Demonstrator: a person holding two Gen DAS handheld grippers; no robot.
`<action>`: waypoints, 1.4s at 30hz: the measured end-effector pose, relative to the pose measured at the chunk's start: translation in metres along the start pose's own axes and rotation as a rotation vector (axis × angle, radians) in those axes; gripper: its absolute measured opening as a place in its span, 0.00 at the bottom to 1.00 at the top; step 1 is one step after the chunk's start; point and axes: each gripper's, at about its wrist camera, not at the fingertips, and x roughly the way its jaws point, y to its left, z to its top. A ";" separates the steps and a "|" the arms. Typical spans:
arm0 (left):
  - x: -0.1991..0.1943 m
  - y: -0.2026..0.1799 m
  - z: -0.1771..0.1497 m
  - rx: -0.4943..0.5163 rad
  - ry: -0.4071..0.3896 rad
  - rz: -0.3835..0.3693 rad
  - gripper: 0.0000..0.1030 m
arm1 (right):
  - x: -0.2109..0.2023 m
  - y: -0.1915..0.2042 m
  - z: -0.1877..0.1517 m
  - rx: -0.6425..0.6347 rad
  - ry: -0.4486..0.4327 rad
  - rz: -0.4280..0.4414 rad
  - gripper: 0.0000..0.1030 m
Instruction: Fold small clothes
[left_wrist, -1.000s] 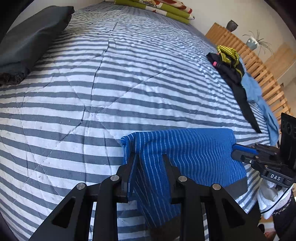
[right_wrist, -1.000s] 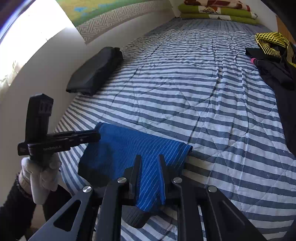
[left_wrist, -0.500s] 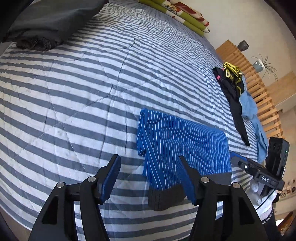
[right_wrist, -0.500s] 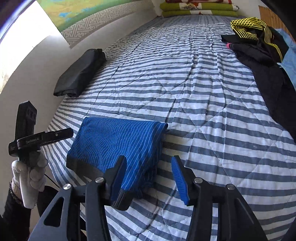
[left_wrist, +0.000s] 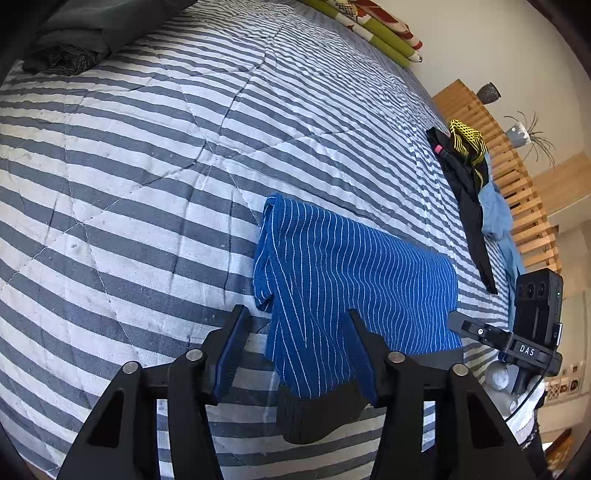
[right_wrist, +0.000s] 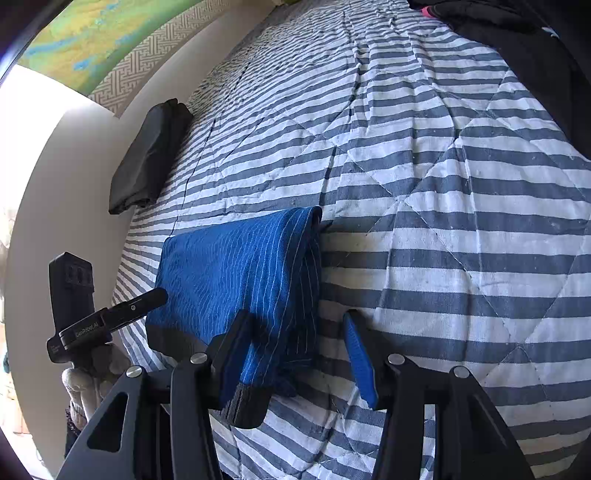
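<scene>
A blue pinstriped garment (left_wrist: 354, 273) with a dark waistband lies folded flat near the front edge of the striped bed. My left gripper (left_wrist: 295, 350) is open just above its left end, fingers apart and holding nothing. In the right wrist view the same blue garment (right_wrist: 236, 273) lies folded, and my right gripper (right_wrist: 295, 354) is open over its right end, with the left finger above the cloth and the right finger above the quilt. Each gripper appears in the other's view: the right gripper (left_wrist: 458, 321) and the left gripper (right_wrist: 155, 295).
A grey-and-white striped quilt (left_wrist: 184, 147) covers the bed. A folded dark garment (right_wrist: 147, 158) lies by the wall. A pile of black, yellow and light-blue clothes (left_wrist: 469, 173) sits at the right edge beside a wooden slatted frame (left_wrist: 517, 184). Green folded bedding (left_wrist: 376, 33) lies at the far end.
Both grippers were shut on the blue garment's ends one second ago; they have let go, opened wide, and drawn back slightly. The garment now lies folded on the quilt.
</scene>
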 end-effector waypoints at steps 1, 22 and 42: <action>0.001 -0.001 0.000 0.006 0.005 0.001 0.40 | 0.000 0.000 0.000 -0.002 0.000 0.005 0.45; -0.025 -0.019 -0.011 -0.004 -0.057 0.000 0.07 | -0.016 0.030 -0.012 -0.082 -0.043 0.003 0.08; -0.206 -0.038 0.079 0.101 -0.360 0.108 0.07 | -0.092 0.165 0.047 -0.299 -0.238 0.073 0.07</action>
